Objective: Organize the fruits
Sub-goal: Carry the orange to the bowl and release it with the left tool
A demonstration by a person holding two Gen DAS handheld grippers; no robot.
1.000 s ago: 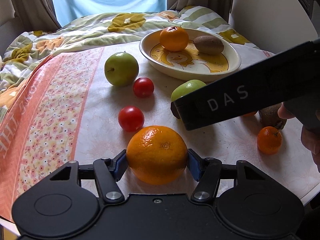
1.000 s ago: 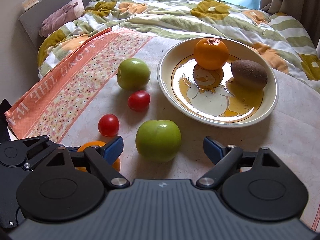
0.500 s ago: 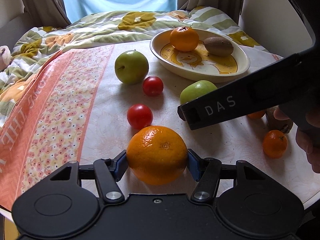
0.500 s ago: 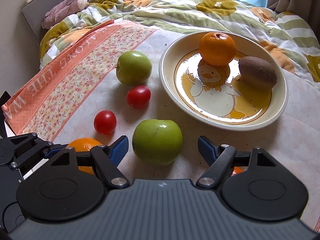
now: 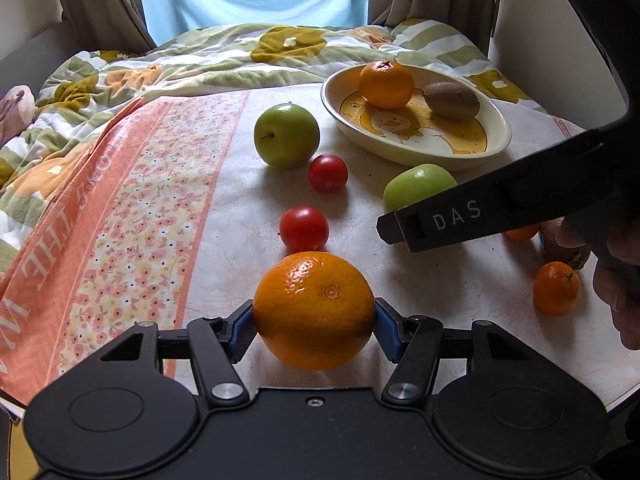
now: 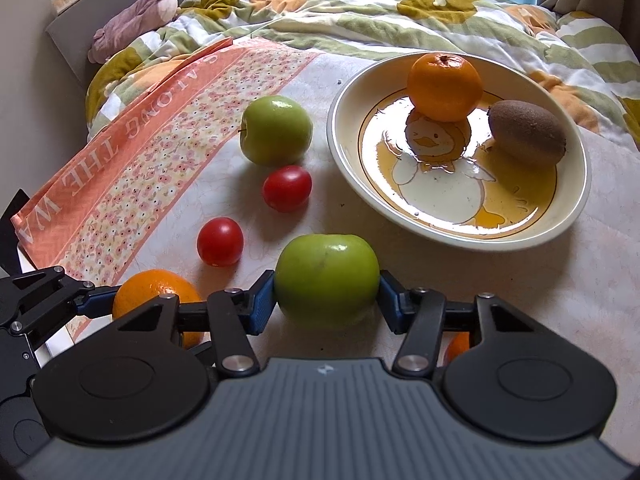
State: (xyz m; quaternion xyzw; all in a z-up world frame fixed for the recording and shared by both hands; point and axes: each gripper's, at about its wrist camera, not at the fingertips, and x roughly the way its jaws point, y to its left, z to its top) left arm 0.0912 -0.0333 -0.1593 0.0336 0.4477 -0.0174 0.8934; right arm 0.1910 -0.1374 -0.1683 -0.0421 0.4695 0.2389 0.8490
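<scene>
My left gripper is shut on a large orange, its blue pads against both sides, low over the tablecloth. My right gripper is closing its jaws around a green apple, and both blue pads touch the apple's sides. In front of it stands a cream plate with a duck picture, holding an orange and a kiwi. In the left wrist view the right gripper's black body hides part of that apple.
A second green apple and two red tomatoes lie left of the plate. A small mandarin and a half-hidden kiwi lie at the right by a person's hand. A rumpled quilt rises behind.
The right gripper's jaws have closed from wide apart onto the green apple. The left gripper has kept the orange, and its view has tilted up slightly.
</scene>
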